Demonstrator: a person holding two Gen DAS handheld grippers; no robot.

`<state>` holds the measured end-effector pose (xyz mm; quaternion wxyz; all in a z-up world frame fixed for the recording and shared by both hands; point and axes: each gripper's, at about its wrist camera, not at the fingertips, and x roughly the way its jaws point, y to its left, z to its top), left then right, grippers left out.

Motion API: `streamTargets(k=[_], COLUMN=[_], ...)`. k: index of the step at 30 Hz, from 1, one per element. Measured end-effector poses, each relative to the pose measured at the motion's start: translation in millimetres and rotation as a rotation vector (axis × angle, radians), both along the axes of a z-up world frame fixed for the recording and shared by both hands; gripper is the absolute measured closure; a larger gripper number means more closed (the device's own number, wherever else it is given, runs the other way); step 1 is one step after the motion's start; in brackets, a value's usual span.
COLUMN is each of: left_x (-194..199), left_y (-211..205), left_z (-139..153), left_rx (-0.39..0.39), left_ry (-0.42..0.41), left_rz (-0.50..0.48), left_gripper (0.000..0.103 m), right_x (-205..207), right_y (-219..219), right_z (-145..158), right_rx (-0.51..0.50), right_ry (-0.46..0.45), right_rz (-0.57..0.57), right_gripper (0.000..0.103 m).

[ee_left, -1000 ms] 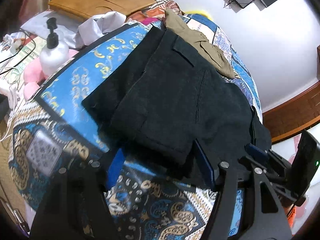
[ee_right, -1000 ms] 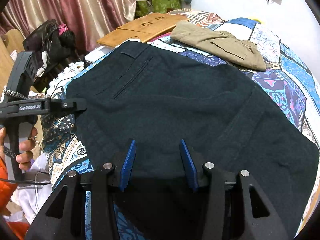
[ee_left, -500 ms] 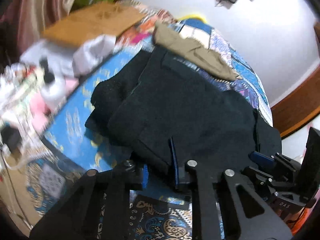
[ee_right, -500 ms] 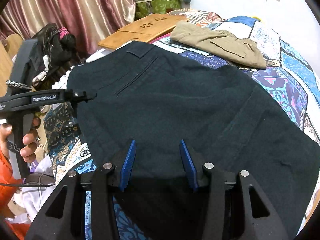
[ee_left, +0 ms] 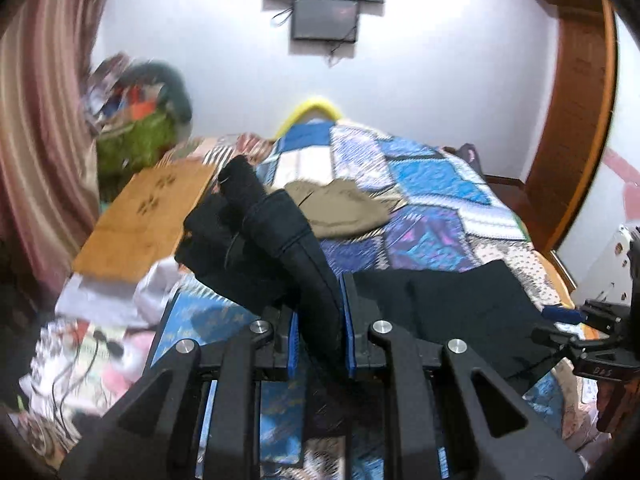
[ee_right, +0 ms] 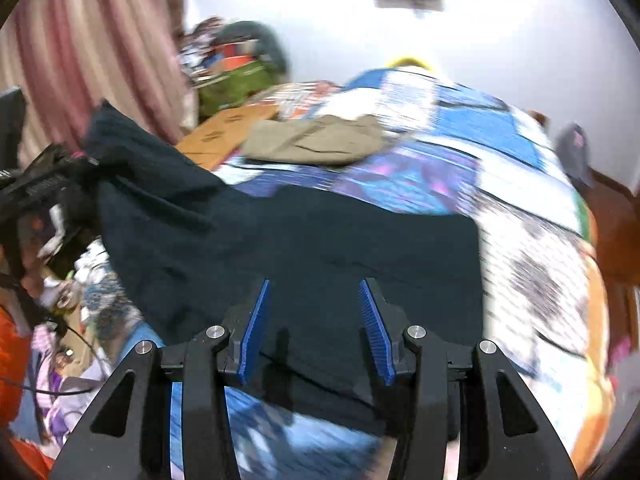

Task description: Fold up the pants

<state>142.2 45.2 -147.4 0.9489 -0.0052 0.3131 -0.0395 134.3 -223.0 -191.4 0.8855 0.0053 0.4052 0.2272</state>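
**A:** ok so biggest thing first: the bed with the blue, purple and white patchwork quilt fills most of both views, pale wall behind it. The dark navy fabric pants are spread across the near part of the quilt, with one corner pulled up off the bed over on the left.

**B:** yeah, and that raised corner is in the left black two-finger gripper with blue pads. Its pads are squeezed on a bunched fold of the pants, which stands up between them and flops over the far side.

**A:** right black two-finger gripper with blue pads? The pads stand apart over the pants' near edge. Can't honestly tell if they're pressing on cloth, it's blurry and the fabric runs under them.

**B:** same. Further back, a folded khaki garment lies on the quilt, apart from the pants.

**A:** and left of that a flat light-brown wooden board with small cut-out holes at the bed's edge, striped pink curtain beside it.

**B:** smallest bit: fingers of a hand on the left gripper's handle.
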Motion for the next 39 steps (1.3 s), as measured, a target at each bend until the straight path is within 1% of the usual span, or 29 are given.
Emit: streamTargets(k=[4,6,9,13,17,20,23,25,28,33,36,39], left_x=[6.6,10.6,14.8,25.6,28.0,28.0,20.9,16.5,10.2,2.3,3.4,-0.1], left_y=[-27.5,-46.2,-70.8,-114.8,-156.4,-191.9,-228.8,-246.8,-257.3,-262.1,-262.2,-260.3], left_z=[19.7,28.9,37.4,46.1,44.6,31.0,7.0,-10.1,-30.6,-58.8,-78.9,-82.9], left_rx=[0.005,0.024,0.037,0.046,0.037,0.042,0.094,0.117,0.115,0.087,0.07,0.059], left_ry=[-0.032,-0.051,-0.062,-0.069,-0.063,-0.031,0.011,0.042,0.103,0.201,0.282,0.295], left_rz=[-0.053,-0.085,-0.129,-0.208,-0.303,-0.385,-0.466,-0.502,-0.543,-0.573,-0.579,-0.574], left_gripper=[0.085,0.086,0.086,0.087,0.087,0.087,0.087,0.087,0.087,0.087,0.086,0.084], right_x=[-4.3,-6.9,-7.0,-8.6,-8.2,-9.2,-14.6,-17.4,-25.9,-40.3,-46.6,-51.9], right_y=[-29.5,-38.5,-45.6,-43.6,-49.0,-51.0,-57.9,-66.4,-87.0,-121.9,-135.3,-139.6], right_z=[-22.7,-33.2,-38.4,-39.4,-42.0,-40.8,-37.0,-35.0,-32.8,-30.3,-25.7,-19.3], right_rx=[-0.01,0.02,0.054,0.045,0.077,0.087,0.104,0.112,0.111,0.072,0.074,0.08], right_ry=[0.053,0.073,0.075,0.058,0.063,0.068,0.067,0.066,0.072,0.079,0.072,0.053], right_rz=[-0.084,-0.105,-0.111,-0.097,-0.086,-0.085,-0.085,-0.101,-0.146,-0.25,-0.287,-0.303], right_gripper=[0.06,0.06,0.061,0.061,0.061,0.061,0.061,0.061,0.061,0.061,0.061,0.061])
